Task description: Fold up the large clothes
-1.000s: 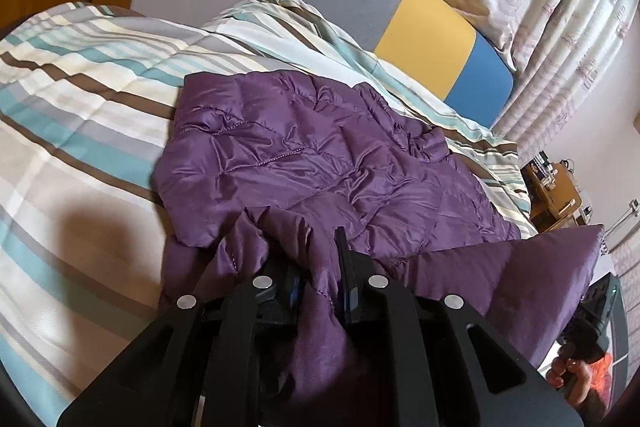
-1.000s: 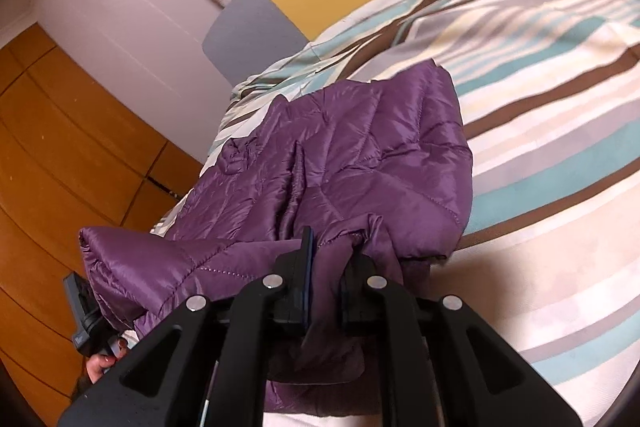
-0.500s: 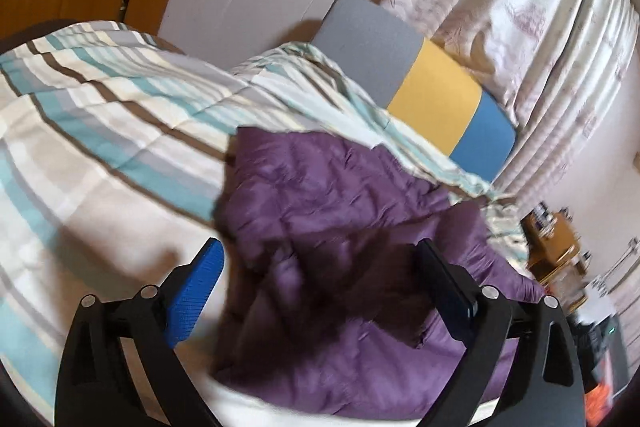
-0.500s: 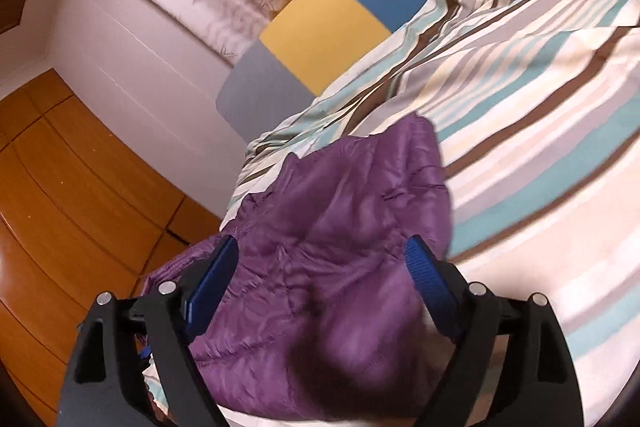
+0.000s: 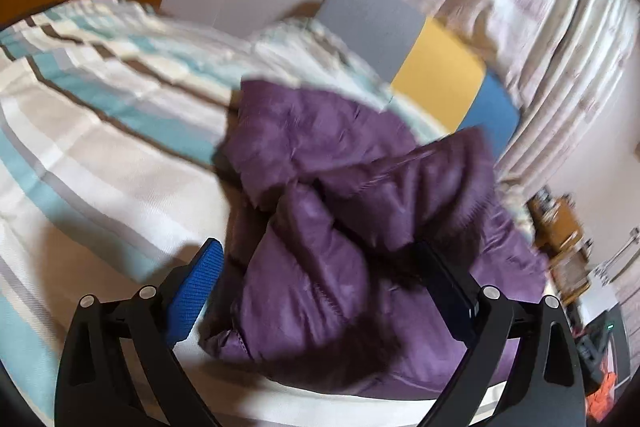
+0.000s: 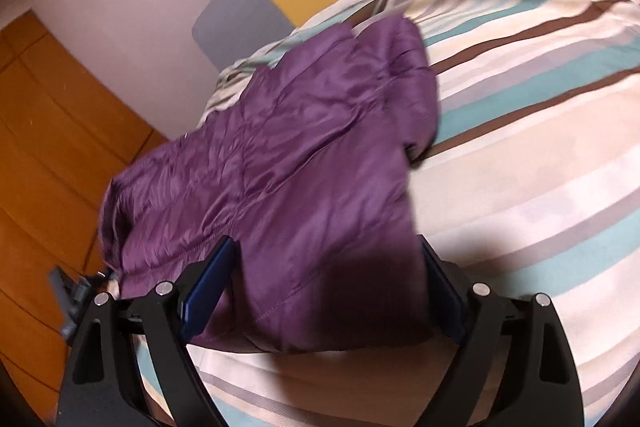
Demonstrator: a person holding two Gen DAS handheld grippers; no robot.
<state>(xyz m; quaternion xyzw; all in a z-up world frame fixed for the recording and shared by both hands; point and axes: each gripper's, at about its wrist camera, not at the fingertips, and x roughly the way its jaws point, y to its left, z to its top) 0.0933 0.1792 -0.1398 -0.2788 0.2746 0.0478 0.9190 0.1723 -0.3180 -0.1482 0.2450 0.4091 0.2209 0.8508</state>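
Note:
A purple quilted jacket [image 5: 340,211] lies crumpled on the striped bedspread [image 5: 100,115], with one part folded over on top of the rest. In the right wrist view the jacket [image 6: 288,155] spreads from the bed's near edge toward the headboard. My left gripper [image 5: 324,263] is open and empty, its jaws wide apart just above the jacket's near fold. My right gripper [image 6: 328,263] is open and empty too, its jaws astride the jacket's near edge without holding it. Both views are blurred by motion.
A grey, yellow and blue headboard cushion [image 5: 420,63] stands at the bed's far end. Patterned curtains [image 5: 540,7] hang behind it. A wooden wardrobe [image 6: 48,163] is beside the bed. A cluttered wooden side table [image 5: 560,227] stands at the far right.
Both grippers were shut on jacket fabric a second ago. They have opened wide and let it go, and the released jacket has dropped onto the bed.

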